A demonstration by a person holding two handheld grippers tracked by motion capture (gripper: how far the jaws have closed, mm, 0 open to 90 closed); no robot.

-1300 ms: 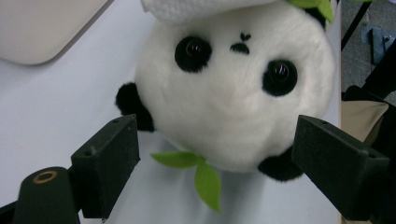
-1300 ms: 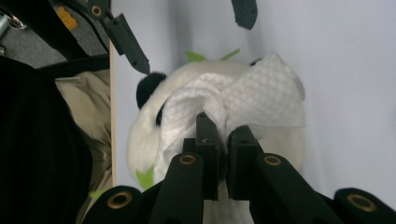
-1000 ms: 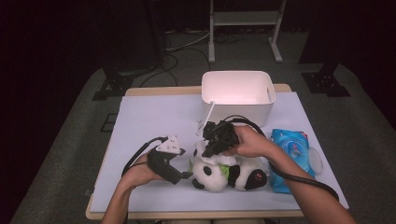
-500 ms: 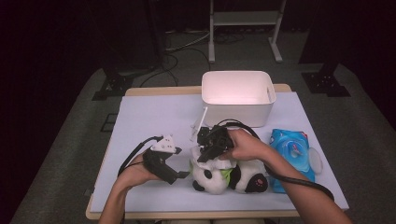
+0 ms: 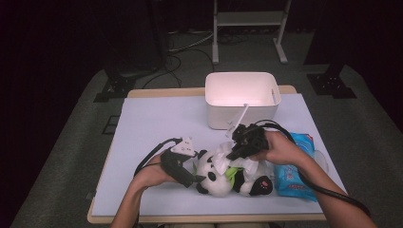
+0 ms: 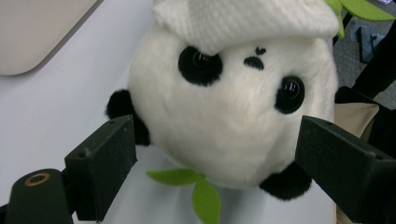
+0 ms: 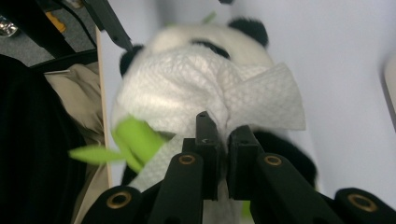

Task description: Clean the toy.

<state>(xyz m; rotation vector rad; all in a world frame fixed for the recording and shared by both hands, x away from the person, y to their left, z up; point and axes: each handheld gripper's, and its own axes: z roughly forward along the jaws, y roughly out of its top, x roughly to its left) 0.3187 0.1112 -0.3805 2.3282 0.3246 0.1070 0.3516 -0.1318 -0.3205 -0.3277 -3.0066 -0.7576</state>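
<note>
A black and white panda plush (image 5: pixel 237 180) lies on the pale table near its front edge, with green felt leaves at its chest. A white wipe (image 5: pixel 219 156) is draped over its head. My right gripper (image 5: pixel 234 154) is shut on a bunch of that wipe (image 7: pixel 187 93), with the panda (image 7: pixel 243 28) just beyond its jaws. My left gripper (image 5: pixel 194 179) stands open at the left of the panda's head. In the left gripper view the face (image 6: pixel 233 121) sits between the wide jaws of the left gripper (image 6: pixel 219 144), and the wipe (image 6: pixel 243 18) lies along its top.
A white bin (image 5: pixel 242 97) stands behind the panda at the table's back. A blue pack of wipes (image 5: pixel 297 171) lies right of the panda under my right forearm. Cables trail from both grippers across the table (image 5: pixel 152 123).
My right gripper has shifted to the right with the wipe still in it. The left gripper has come a little right, closer to the panda's head. The panda lies where it was.
</note>
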